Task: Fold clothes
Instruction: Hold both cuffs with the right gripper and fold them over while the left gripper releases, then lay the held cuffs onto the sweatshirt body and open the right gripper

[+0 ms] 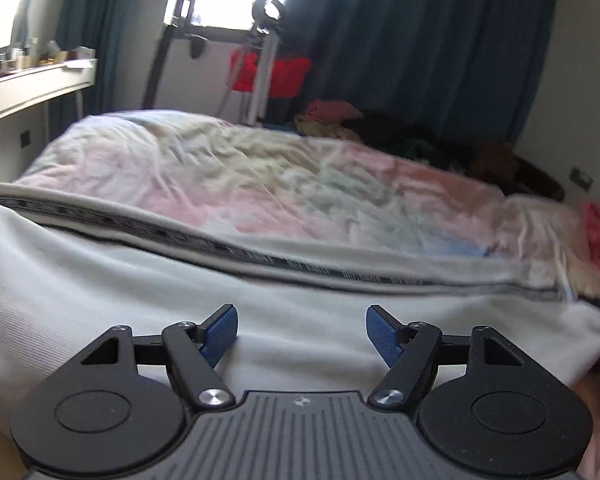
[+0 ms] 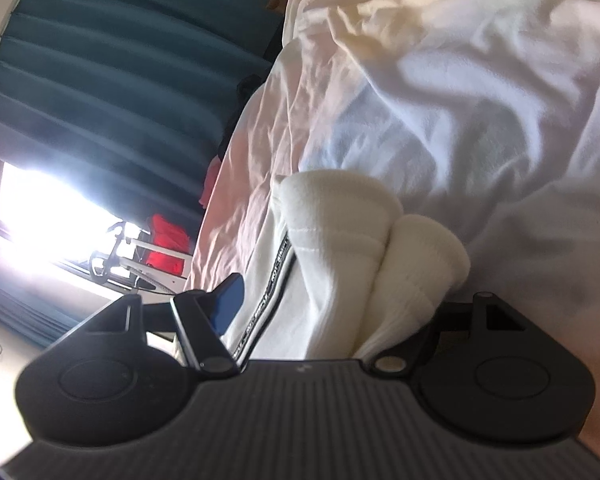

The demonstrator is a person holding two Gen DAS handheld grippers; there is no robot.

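White garment (image 1: 180, 280) stretches lengthwise along the bed (image 1: 260, 168), its striped tape running left to right past the left gripper (image 1: 302, 330), whose jaws gape empty above it. Right gripper (image 2: 340, 300) has bunched cloth between its jaws; whether it pinches, I can't tell.

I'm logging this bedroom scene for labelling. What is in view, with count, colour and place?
White garment: one, black-patterned stripe, spread on the bed's near edge; cuff end bunched in right wrist view.
Bed cover: one, pastel, crumpled.
Clothes pile: mixed colours, bed's far side.
Curtains: dark teal, by window.
Red cloth: one, on a stand.
Shelf: white, far left, small items.
Left gripper: open over the garment.
Right gripper: around bunched fabric.
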